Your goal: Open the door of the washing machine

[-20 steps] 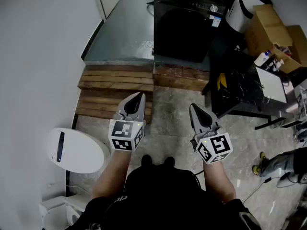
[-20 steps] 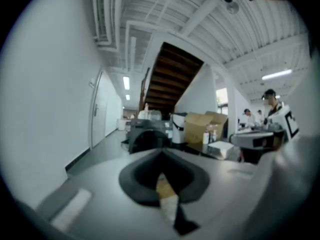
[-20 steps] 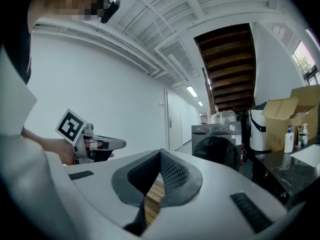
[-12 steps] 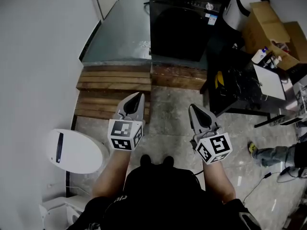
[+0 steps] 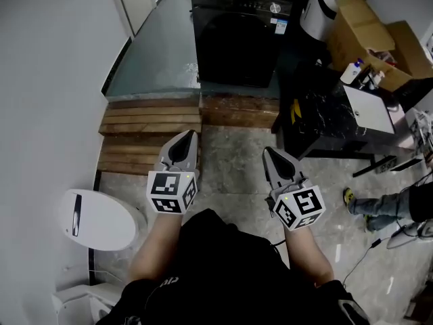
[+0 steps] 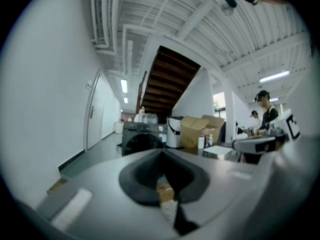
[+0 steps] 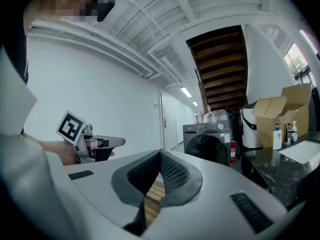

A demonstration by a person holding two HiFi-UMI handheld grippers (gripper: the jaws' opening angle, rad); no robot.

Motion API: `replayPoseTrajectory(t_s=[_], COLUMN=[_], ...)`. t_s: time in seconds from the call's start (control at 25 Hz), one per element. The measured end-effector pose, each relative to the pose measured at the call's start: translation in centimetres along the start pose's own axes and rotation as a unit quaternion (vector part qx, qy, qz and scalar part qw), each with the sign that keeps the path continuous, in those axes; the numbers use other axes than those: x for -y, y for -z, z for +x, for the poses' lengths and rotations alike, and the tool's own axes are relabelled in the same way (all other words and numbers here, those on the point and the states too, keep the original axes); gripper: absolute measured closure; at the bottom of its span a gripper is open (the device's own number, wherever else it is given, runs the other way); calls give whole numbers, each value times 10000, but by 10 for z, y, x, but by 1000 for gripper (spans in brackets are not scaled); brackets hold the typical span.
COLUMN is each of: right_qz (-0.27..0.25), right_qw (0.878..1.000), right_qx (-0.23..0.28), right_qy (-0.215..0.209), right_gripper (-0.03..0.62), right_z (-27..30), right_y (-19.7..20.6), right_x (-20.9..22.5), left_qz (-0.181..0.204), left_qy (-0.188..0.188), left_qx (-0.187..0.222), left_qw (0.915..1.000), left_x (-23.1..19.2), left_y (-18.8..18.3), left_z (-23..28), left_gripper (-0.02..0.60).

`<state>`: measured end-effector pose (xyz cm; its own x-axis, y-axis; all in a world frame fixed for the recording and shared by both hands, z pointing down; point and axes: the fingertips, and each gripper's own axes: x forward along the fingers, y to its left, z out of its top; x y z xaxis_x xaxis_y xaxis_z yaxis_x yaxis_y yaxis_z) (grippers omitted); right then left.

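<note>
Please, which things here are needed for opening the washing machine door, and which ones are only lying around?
For the job:
washing machine
door
left gripper, jaws shut, empty
right gripper, jaws shut, empty

Lying about:
toilet
wooden steps
cardboard box
black table

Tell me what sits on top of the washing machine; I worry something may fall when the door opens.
Pale containers stand on the washing machine. What they are is too small to tell; the top behind them is hidden.
</note>
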<state>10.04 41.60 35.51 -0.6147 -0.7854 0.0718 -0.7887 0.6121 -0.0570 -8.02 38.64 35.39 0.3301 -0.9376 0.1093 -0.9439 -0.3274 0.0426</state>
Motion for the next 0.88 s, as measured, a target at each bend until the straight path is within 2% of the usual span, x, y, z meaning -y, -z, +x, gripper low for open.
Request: replayPoseTrajectory(t_s=[0.36, 0.6, 0.88], right_qz=[325, 471, 519], right_qw=[9992, 9983, 9975], right_qx=[-190, -338, -471], right_qy=[-152, -87, 78], right_gripper=[600, 600, 600], right_z=[35, 94, 179], right_y=[9, 19, 13], right_x=[23, 58, 110], left_qz=[-130, -220, -328], left_qy=[-11, 130, 374], left_qx=[-39, -135, -266], left_qw=[9999, 9996, 9984], left_x=[-15, -43, -82], left_y=[4, 10, 9], left_z=[47, 120, 220], left_gripper=[574, 574, 574])
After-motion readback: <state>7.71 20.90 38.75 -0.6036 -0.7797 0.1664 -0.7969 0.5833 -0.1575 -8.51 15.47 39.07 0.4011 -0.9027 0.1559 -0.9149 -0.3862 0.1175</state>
